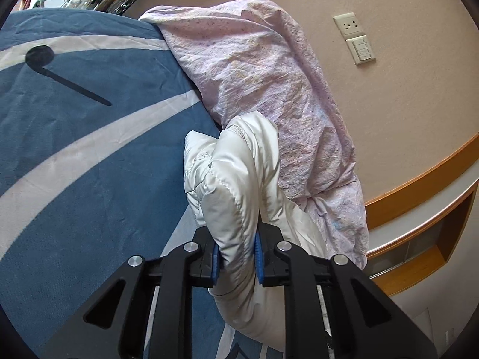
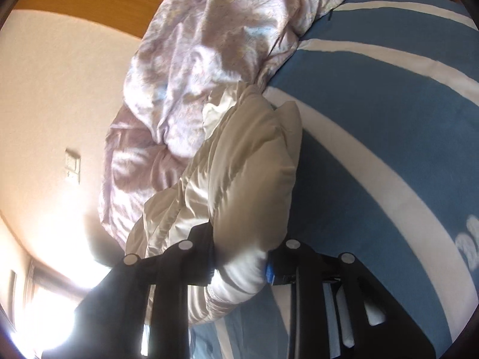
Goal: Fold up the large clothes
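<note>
Left wrist view: the left tool [image 1: 238, 257] pinches a thick fold of a white quilted jacket [image 1: 236, 185], its blue pads pressed into the padding on both sides. The stitched hem of the jacket bulges up past the fingers, and more of the garment hangs below the tool toward the bottom edge of the view. The jacket sits over the edge of a blue bedspread with white curved stripes [image 1: 89, 149], just beside a crumpled pale pink floral quilt [image 1: 269, 83] that is heaped along the side of the bed nearest the wall. To the left of the tool the bedspread lies flat and wide. To the right, the quilt spills down toward a beige wall [image 1: 404, 104] carrying a socket and switch plate [image 1: 357, 40] and a wooden ledge [image 1: 419, 185].

In the right wrist view, the right tool [image 2: 239, 264] also clamps a puffy fold of the same jacket [image 2: 248, 185], fabric filling the gap between its fingers. The quilt [image 2: 209, 59] touches the jacket's upper edge, and the bedspread [image 2: 374, 149] stretches open on the right.
</note>
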The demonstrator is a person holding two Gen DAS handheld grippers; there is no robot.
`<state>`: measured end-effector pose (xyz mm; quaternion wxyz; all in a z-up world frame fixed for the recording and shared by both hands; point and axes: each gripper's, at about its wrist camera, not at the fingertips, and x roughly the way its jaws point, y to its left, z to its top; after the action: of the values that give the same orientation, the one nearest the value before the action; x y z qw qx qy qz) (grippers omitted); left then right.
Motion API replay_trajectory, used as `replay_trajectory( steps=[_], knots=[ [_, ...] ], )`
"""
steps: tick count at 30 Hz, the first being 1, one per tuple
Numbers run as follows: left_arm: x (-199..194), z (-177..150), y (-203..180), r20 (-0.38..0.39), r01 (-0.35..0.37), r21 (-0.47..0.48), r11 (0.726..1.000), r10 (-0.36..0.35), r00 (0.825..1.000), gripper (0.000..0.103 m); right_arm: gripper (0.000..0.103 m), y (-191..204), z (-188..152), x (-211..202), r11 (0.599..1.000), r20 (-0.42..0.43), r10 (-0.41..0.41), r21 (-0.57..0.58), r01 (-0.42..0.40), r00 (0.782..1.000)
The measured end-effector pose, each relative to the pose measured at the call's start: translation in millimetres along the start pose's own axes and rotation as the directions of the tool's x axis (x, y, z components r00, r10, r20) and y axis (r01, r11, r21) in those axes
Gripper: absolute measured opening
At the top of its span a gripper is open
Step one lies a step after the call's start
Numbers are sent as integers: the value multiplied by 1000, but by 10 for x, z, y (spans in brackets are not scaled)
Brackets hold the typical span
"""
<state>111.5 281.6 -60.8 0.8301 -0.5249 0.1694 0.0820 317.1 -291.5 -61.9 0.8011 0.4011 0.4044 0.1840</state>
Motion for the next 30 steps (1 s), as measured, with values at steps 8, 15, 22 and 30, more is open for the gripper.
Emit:
replay_trajectory(
  steps=[8, 15, 22, 30],
  knots=[
    [-656, -127, 433, 7, -32, -33, 999, 32, 999, 17, 26, 14, -641, -356, 990, -100, -30, -137, 16, 995],
    [-696, -189, 485, 0, -121, -23, 992, 121, 993, 32, 69, 182, -841, -592, 911, 66, -280, -297, 287, 958],
    [-694, -198, 475, 26, -181, 22, 983, 180, 983, 64, 70, 684, -990, -717, 796, 261, -316, -450, 405, 912],
    [-743, -230, 413, 104, -258, 91, 962, 249, 963, 78, 62, 1259, -1551, -226, 673, 154, -239, -685, 278, 959]
  ],
)
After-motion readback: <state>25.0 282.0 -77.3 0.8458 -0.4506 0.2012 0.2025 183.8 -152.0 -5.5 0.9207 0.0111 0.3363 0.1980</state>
